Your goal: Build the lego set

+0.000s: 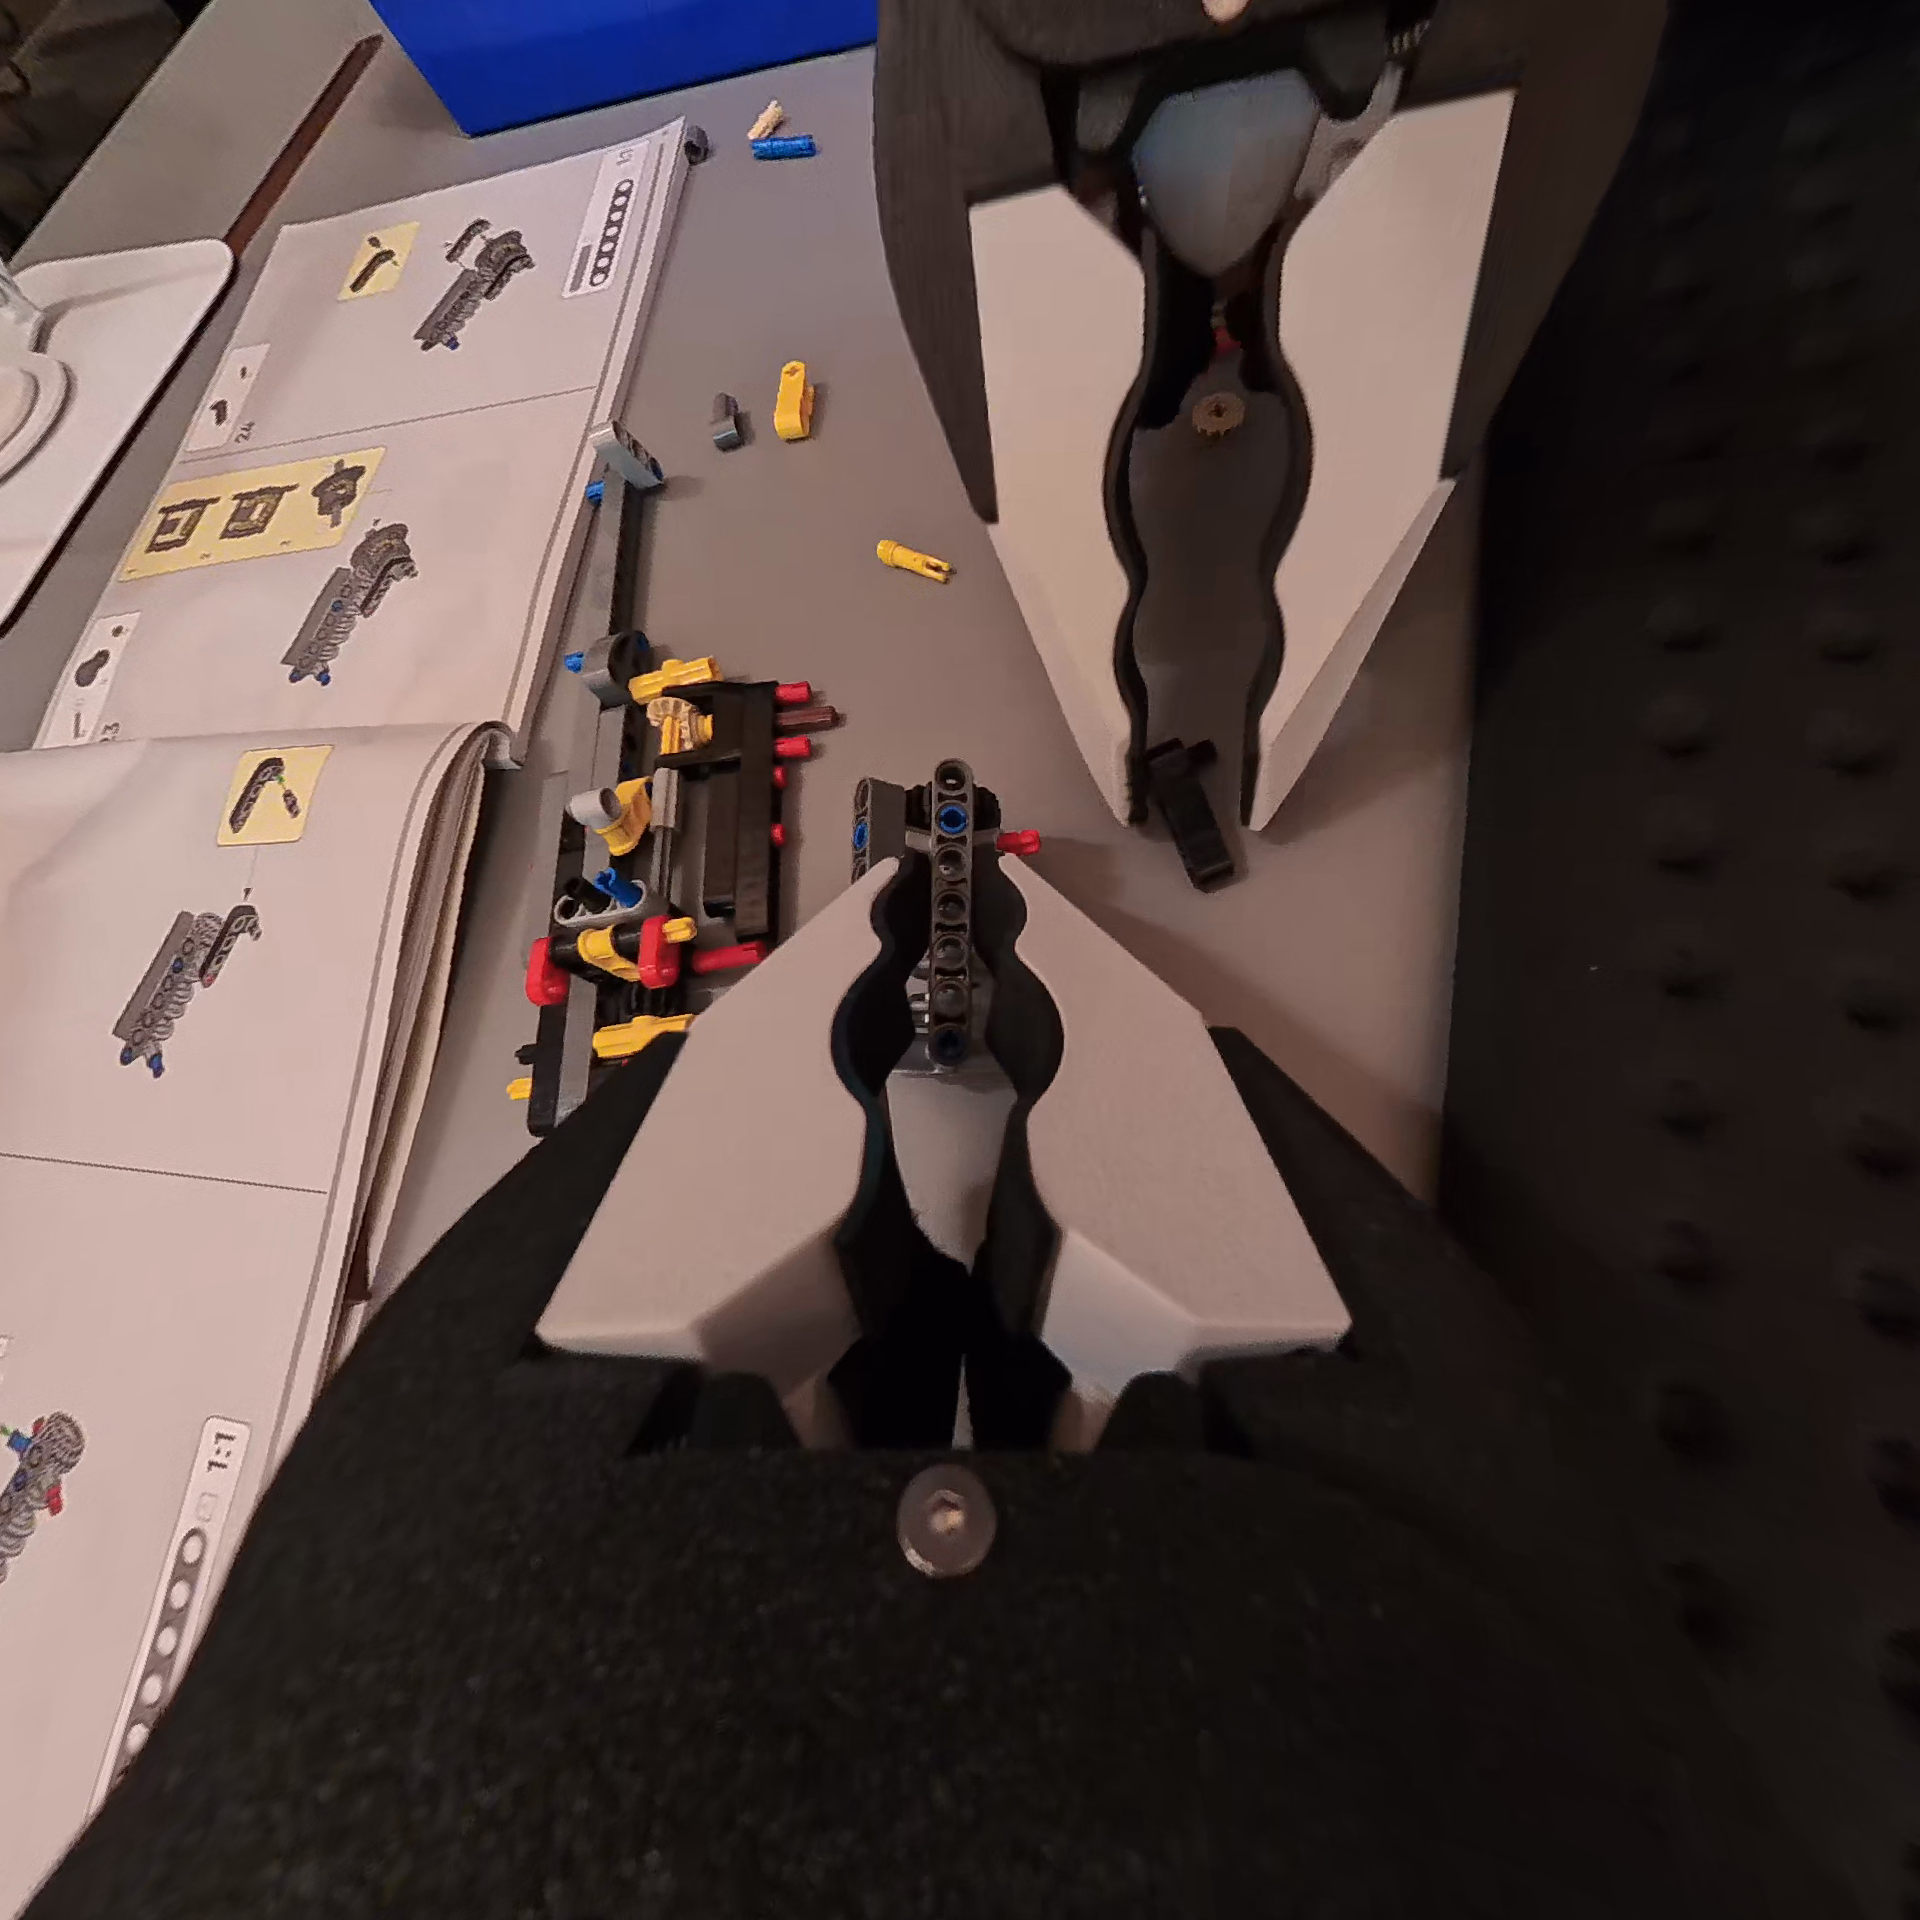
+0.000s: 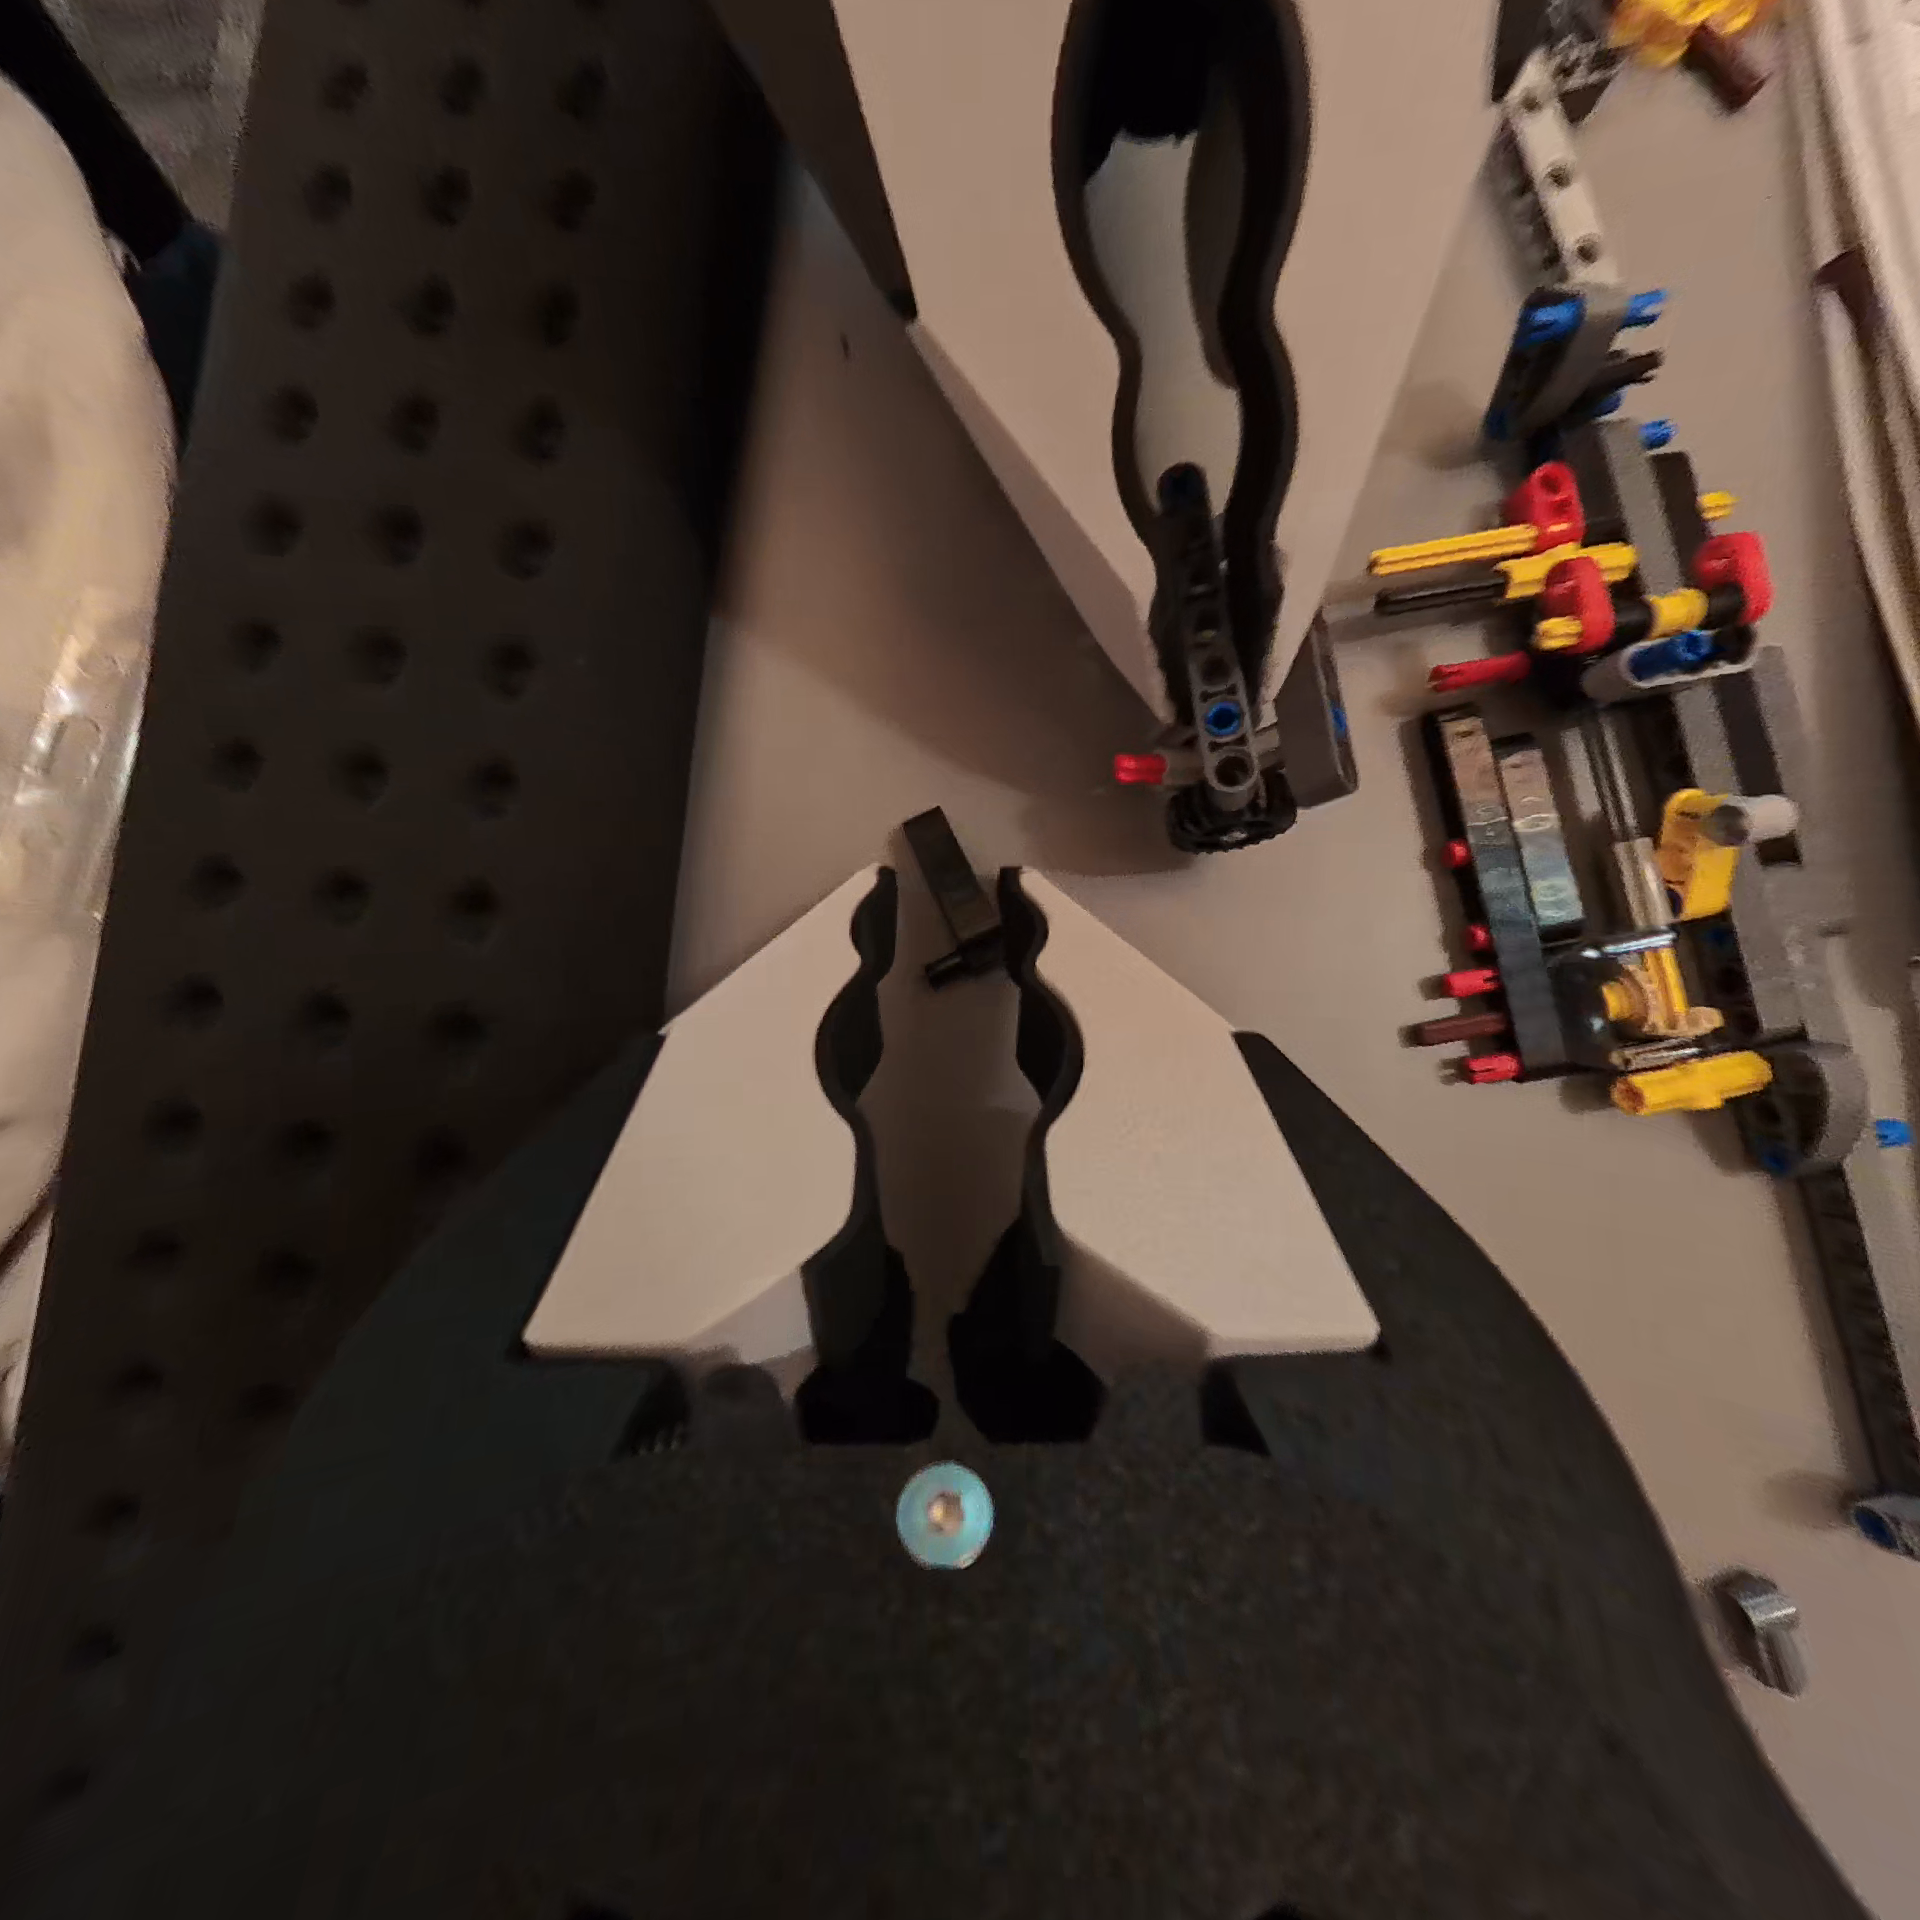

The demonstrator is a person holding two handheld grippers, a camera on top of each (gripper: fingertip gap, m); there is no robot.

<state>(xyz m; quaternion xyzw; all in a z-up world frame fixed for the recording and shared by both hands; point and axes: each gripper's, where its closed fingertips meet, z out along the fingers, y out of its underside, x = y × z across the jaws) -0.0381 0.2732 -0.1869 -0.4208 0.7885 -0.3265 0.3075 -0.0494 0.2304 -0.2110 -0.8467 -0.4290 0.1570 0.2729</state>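
Beam assembly (image 1: 951,904): between left gripper (image 1: 951,873) tips
Small piece (image 2: 951,899): between right gripper (image 2: 951,883) tips (on table)
Main build (image 1: 675,862): left of left gripper
Booklet (image 1: 312,623): farther left

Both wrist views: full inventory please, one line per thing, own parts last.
Table: one, grey, under everything.
Instruction booklet: one, white, open, left side of the left wrist view.
Large assembly: one, black and grey with yellow, red, blue parts, beside the booklet.
Small sub-assembly: one, dark grey beam with blue pins and a red pin, between the left fingers.
Black piece: one, on the table at the right fingers' tips.
Loose yellow parts: two, on the table beyond the large assembly.
Blue pin: one, near the blue box.
Blue box: one, far edge.
Black perforated mat: one, beside the table.
Left gripper: shut on the sub-assembly.
Right gripper: open, around the black piece.
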